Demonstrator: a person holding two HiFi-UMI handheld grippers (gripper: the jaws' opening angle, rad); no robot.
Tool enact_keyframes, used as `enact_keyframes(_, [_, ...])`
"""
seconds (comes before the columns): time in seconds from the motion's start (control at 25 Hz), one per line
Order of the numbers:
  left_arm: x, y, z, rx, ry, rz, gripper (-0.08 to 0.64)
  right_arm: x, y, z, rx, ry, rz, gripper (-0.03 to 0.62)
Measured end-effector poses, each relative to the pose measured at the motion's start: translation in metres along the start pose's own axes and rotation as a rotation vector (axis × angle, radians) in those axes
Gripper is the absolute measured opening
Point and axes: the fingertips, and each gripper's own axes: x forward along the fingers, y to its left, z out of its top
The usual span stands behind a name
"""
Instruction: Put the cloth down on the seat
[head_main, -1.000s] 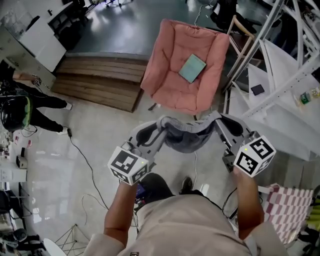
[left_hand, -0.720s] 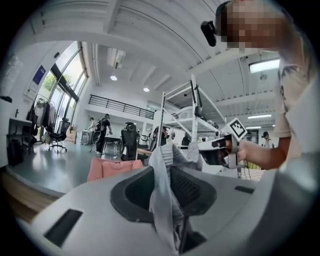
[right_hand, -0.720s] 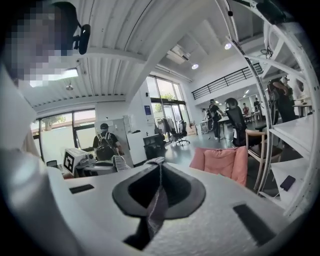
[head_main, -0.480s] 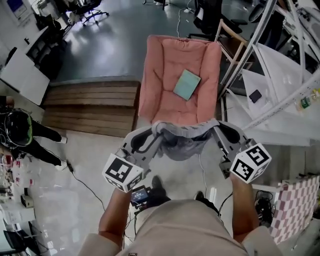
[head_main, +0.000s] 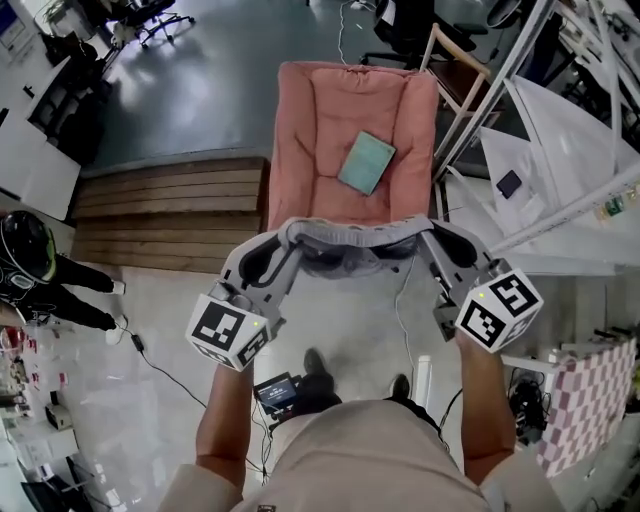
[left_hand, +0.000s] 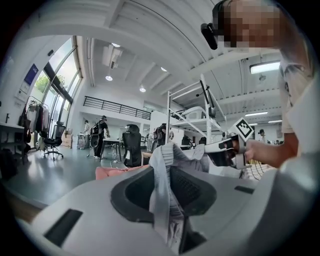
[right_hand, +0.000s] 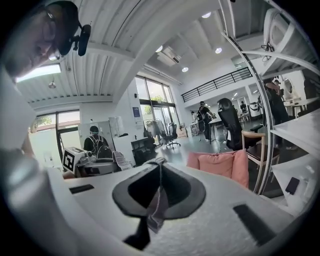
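The pink cushioned seat is noted in the upper centre of the head view, with its padded base and raised sides facing the camera. The grey cloth is held in the air across the middle of the frame. It is stretched as a band between the two grippers, at the seat's near edge as seen from above; whether it touches the cushion cannot be told. A slack part is seen drooping below the band, so the cloth is judged soft, light and limp, with no stiffness of its own. It is expected to fold and bunch wherever tension is let go, and is not judged fragile. The left gripper, at centre left, is seen in its own view clamped on a thick gathered fold of the cloth, the jaws held partly apart by the bulk. The right gripper, at centre right, is seen pressed nearly together on a thin edge, with a small tab hanging beneath the jaws. A hold at two well-separated points along one edge, as here, is judged suitable, since the cloth is thereby spread. A teal flat item lies on the seat cushion and is likely to be covered if the cloth is laid there.
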Motion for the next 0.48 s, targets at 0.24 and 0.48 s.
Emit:
enact_keyframes(0.24, [0.006, 0.027, 0.012, 0.029, -0.02, -0.006, 0.097, 0.017, -0.001, 0.015, -0.027, -0.018, -0.035, 0.005])
enact_keyframes(0.48, [0.015, 0.046, 0.016, 0.052, -0.057, -0.051, 0.097, 0.035, -0.005, 0.026, -0.051, -0.042, -0.088, 0.005])
